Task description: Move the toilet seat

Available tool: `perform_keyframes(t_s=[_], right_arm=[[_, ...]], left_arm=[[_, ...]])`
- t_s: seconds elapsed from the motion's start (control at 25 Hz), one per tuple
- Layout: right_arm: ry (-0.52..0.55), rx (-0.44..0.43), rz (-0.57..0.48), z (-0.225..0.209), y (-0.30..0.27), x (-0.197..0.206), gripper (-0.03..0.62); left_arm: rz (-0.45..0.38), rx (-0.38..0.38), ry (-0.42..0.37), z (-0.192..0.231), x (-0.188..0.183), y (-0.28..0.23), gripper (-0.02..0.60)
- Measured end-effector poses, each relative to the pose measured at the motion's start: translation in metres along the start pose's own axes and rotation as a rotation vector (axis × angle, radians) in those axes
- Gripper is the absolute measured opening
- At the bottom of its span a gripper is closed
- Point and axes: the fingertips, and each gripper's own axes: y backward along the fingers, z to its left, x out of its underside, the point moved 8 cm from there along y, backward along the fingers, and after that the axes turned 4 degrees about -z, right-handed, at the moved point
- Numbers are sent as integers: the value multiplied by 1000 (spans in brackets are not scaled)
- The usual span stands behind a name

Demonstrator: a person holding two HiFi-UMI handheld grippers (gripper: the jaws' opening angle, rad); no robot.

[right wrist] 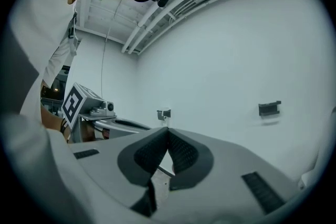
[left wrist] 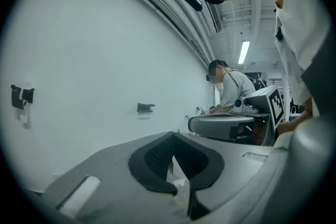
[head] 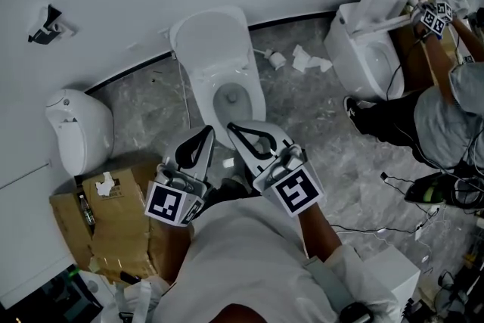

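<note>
While both hand-held grippers hang just in front of the white ceramic toilet (head: pixel 236 104), its hinged white seat and lid (head: pixel 210 38) stand tipped up against the pale wall; ring and lid cannot be told apart. The left gripper (head: pixel 195 151) and the right gripper (head: pixel 253 138) each have their dark jaws pressed tip to tip with nothing between them. A toilet-paper roll (head: pixel 277 59) and crumpled white tissue (head: pixel 310 59) lie on the grey marbled floor (head: pixel 325 140) to the right, near a second white toilet (head: pixel 367 41) where another person (head: pixel 442 113) works. At left sit a rounded white appliance (head: pixel 76 128) and a brown cardboard box (head: pixel 125 227), flaps closed, carrying a white label (head: pixel 104 184) too small to read. Each gripper's cube bears black-and-white square markers.
</note>
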Motion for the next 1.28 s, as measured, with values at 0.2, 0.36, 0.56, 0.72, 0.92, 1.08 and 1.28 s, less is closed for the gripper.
perform_keyframes(t_s=[0.2,0.36,0.56,0.72,0.92,1.08,1.28], right_arm=[[-9,5,6,-17,1,8,2],[-43,2,37,-24,-1,20,2],[-51,-22,78,-25,-14,37,2],[-70,-31,118,-28,-25,52,2],[-90,-32,172,-28,-33,75,3],[-131,-35,213,-30,-44,94,40],[-139,-26,255,-35,-53,128,49]], left_arm=[[1,-3,36,2,11,-11,-1],[15,-3,23,6,18,-17,0],[38,6,59,18,36,-14,0],[60,8,74,31,54,-15,0],[100,11,95,41,76,-14,1],[126,24,122,52,93,-16,2],[169,34,148,63,124,-23,23]])
